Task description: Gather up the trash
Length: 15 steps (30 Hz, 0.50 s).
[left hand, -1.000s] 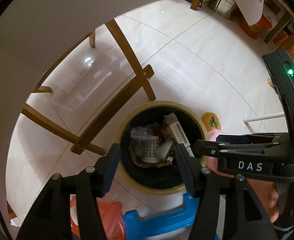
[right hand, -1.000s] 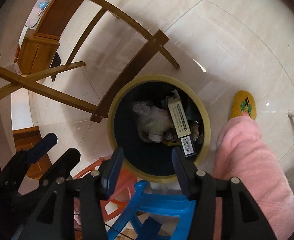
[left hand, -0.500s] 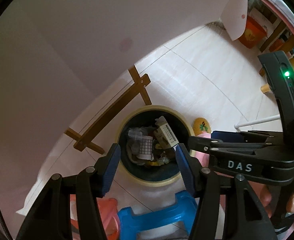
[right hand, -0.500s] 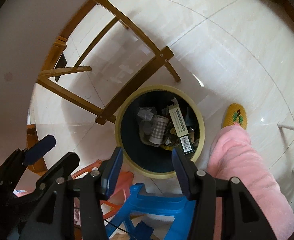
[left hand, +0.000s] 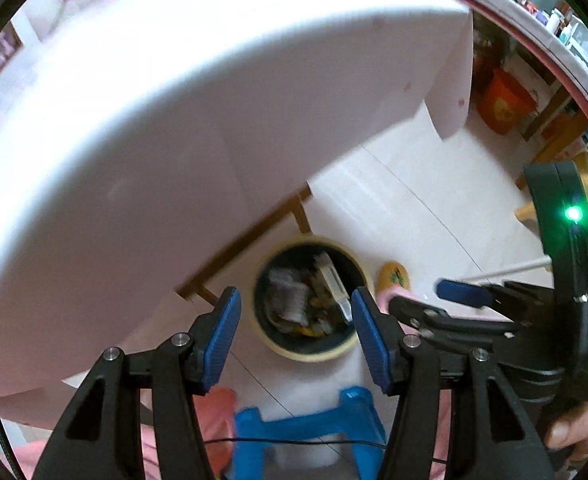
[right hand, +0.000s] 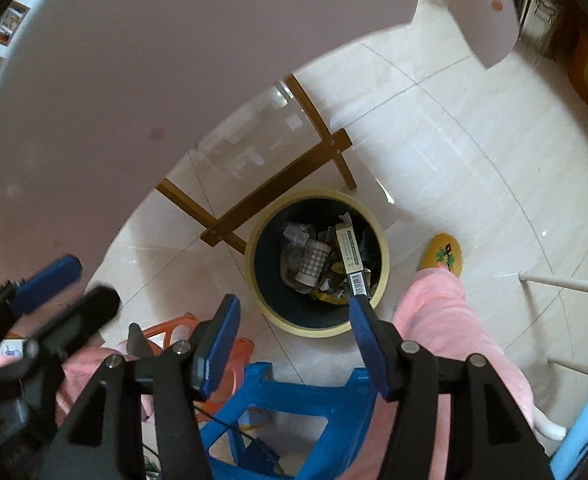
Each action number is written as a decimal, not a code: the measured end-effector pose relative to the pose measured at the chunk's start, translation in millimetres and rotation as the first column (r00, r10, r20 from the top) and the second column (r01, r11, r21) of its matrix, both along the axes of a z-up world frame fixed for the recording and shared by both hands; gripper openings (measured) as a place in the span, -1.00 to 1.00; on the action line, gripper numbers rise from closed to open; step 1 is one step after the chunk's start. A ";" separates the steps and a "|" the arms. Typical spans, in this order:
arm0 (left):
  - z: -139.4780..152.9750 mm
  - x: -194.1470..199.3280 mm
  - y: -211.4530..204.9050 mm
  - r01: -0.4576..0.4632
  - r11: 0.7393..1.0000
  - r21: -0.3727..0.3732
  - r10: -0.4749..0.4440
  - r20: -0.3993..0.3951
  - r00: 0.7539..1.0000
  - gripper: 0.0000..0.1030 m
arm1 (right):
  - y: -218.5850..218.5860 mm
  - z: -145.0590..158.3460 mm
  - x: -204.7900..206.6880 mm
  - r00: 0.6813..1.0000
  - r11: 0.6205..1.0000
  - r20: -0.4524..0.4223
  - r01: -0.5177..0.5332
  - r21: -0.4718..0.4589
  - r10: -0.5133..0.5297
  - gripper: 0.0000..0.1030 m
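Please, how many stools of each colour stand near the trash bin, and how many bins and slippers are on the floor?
Blue stool: 1
Orange stool: 1
Trash bin: 1
Yellow slipper: 1
Total: 4

The left black two-finger claw with blue ribbed pads [left hand: 294, 332] points steeply downward, jaws parted with nothing between them. The right black claw with blue pads [right hand: 294, 336] points down likewise; its jaws have just been opening and hold nothing. A hand [left hand: 574, 432] grips its handle.
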State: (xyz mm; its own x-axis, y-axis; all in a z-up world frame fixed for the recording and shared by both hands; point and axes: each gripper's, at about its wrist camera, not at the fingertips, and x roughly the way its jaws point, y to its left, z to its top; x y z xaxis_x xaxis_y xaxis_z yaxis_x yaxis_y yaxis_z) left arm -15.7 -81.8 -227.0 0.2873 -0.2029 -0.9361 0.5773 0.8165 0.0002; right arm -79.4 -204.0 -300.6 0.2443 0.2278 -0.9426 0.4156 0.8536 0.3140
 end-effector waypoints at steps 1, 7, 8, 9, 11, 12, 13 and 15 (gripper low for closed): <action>6.0 -0.1 1.4 -0.003 1.000 -0.002 0.003 0.016 1.000 0.09 | 1.1 7.1 -1.5 1.000 1.000 0.002 -0.004 -0.009 0.004 0.12; 53.1 0.8 14.5 -0.055 0.998 -0.023 0.058 0.139 0.989 0.09 | 5.2 55.0 -6.4 0.998 0.997 0.045 -0.034 -0.062 0.037 0.12; 59.6 1.5 16.1 -0.061 0.998 -0.026 0.064 0.151 0.986 0.09 | 5.5 64.8 -5.4 0.997 0.997 0.058 -0.038 -0.069 0.042 0.12; 70.6 3.3 18.5 -0.069 0.997 -0.032 0.074 0.171 0.982 0.11 | 5.5 74.1 -5.1 0.996 0.996 0.070 -0.041 -0.074 0.046 0.12; 85.7 7.4 23.2 -0.093 0.995 -0.041 0.099 0.168 0.981 0.16 | 6.6 97.1 -3.6 0.992 0.994 0.110 -0.052 -0.091 0.062 0.12; 95.5 10.8 26.7 -0.112 0.992 -0.062 0.120 0.157 0.980 0.16 | 7.5 106.0 -1.8 0.989 0.993 0.130 -0.058 -0.100 0.071 0.12; 105.1 13.0 31.0 -0.127 0.989 -0.079 0.138 0.154 0.978 0.16 | 8.3 119.6 0.6 0.984 0.991 0.155 -0.066 -0.113 0.083 0.12; 120.2 15.0 35.4 -0.151 0.983 -0.101 0.166 0.165 0.972 0.16 | 10.8 139.5 4.9 0.976 0.988 0.190 -0.077 -0.132 0.102 0.12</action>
